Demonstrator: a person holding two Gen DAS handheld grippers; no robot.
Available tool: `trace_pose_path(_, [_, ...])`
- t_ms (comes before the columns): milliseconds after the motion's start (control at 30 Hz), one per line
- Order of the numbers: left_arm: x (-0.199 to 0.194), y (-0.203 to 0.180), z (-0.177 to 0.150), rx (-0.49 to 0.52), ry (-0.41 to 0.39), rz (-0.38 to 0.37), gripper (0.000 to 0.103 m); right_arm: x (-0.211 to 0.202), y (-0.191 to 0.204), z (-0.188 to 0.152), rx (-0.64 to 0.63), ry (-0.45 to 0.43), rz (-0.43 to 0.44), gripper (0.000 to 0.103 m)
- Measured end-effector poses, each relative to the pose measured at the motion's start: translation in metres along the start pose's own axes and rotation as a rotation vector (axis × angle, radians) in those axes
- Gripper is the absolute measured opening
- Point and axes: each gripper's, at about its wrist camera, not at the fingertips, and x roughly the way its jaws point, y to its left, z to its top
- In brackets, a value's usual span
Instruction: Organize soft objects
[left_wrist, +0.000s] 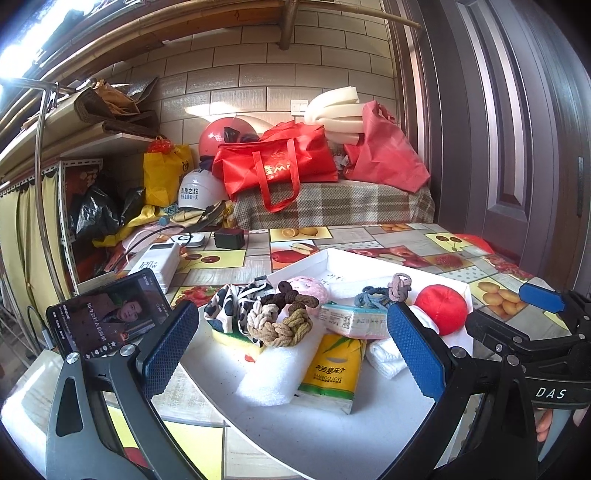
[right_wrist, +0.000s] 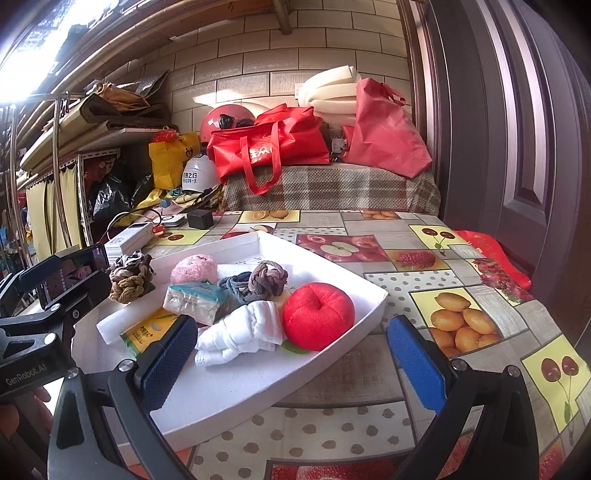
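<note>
- The left gripper (left_wrist: 291, 343) had its jaws spread wide and empty; the braided hair ties (left_wrist: 280, 321) and yellow tissue pack (left_wrist: 334, 365) lay between them in the white tray (left_wrist: 332, 435).
- The right gripper (right_wrist: 293, 354) was likewise spread, with the red plush apple (right_wrist: 318, 315) and rolled white cloth (right_wrist: 243, 332) just ahead between its jaws.

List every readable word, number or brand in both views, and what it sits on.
"BAMBOO LOVE": yellow tissue pack
"120w": white power bank
"DAS": right gripper
"GenRobot.AI": left gripper
White helmet, red bag, phone screen, pale tissue pack: print not legible.
</note>
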Motion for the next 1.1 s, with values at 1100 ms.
trace_pose_path(1100, [-0.069, -0.061, -0.026, 0.080, 0.144, 0.181, 0.103, -0.142, -0.070, -0.041, 0.178, -0.211, -0.280, 0.103])
